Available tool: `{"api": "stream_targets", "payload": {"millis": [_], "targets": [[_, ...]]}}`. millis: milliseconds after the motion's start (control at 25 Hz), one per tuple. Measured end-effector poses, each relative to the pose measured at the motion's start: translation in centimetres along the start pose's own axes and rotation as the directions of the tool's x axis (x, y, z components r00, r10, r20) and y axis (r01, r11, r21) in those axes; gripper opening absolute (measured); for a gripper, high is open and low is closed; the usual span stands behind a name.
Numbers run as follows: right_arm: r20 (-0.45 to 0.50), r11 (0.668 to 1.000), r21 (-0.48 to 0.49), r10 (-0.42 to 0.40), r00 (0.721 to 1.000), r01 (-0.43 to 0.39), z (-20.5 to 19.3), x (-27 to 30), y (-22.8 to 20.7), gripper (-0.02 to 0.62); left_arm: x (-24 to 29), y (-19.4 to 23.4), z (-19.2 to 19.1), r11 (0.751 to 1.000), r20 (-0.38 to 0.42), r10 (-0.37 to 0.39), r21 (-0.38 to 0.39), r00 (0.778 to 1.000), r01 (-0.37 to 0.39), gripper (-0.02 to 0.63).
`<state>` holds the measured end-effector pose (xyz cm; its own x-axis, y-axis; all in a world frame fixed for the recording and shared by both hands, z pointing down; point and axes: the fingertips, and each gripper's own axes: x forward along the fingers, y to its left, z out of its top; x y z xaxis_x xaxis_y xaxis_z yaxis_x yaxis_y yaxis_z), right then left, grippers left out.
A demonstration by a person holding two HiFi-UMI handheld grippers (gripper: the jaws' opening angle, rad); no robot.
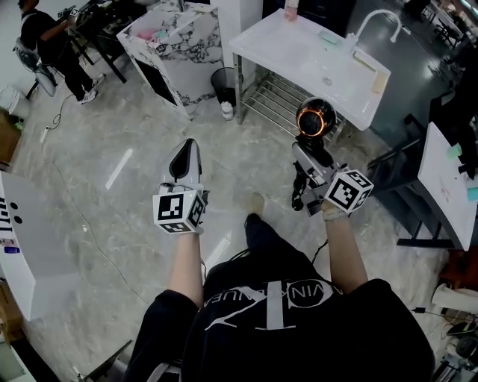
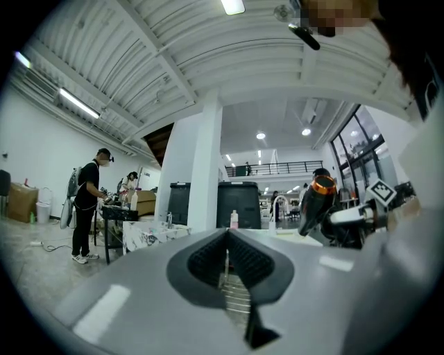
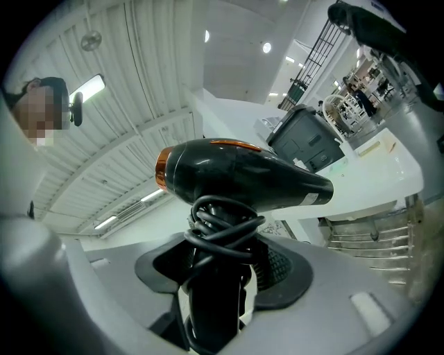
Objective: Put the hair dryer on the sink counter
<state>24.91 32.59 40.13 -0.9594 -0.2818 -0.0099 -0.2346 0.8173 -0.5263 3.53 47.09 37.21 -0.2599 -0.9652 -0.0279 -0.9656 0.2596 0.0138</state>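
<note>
A black hair dryer with an orange ring and its cord wound round the handle stands upright in my right gripper, whose jaws are shut on the handle. In the right gripper view the hair dryer fills the middle, with its handle down between the jaws of the right gripper. The white sink counter with a white faucet lies just beyond it, and its edge shows at the right. My left gripper hangs over the floor to the left, shut and empty. From the left gripper the hair dryer shows at the right.
A metal rack sits under the sink counter. Left of it are a black bin, a small white bottle on the floor and a marble-patterned counter. A person stands far left. A white table is at the right.
</note>
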Motion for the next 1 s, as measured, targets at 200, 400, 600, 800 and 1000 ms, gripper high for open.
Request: {"api": "stream_targets", "payload": {"millis": [200,400,600,800,1000], "targets": [[-0.007,1.000,-0.005,0.005,1.000,-0.005,1.7,4.8,-2.3,0.258,4.7,2.6,0.3,1.000,-0.006,0.009,-0.001,1.000,-0.009,0.000],[-0.040,1.000,-0.003,0.000,0.999,0.000,2.5,9.4,-5.0,0.259,9.9,5.1,0.2,1.000,-0.014,0.012,-0.005,1.000,-0.012,0.000],[-0.051,1.000,-0.008,0.001,0.999,-0.001,4.0,13.5,-7.5,0.259,14.9,7.1,0.4,1.000,-0.016,0.013,-0.017,1.000,-0.014,0.000],[-0.054,1.000,-0.005,-0.001,0.999,0.001,5.2,16.3,-10.3,0.259,19.6,7.7,0.2,1.000,-0.019,0.000,-0.011,1.000,0.000,0.000],[-0.040,1.000,-0.008,-0.020,0.999,0.019,6.8,18.1,-13.0,0.259,23.9,7.9,0.6,1.000,-0.004,-0.023,-0.003,1.000,0.023,0.000]]}}
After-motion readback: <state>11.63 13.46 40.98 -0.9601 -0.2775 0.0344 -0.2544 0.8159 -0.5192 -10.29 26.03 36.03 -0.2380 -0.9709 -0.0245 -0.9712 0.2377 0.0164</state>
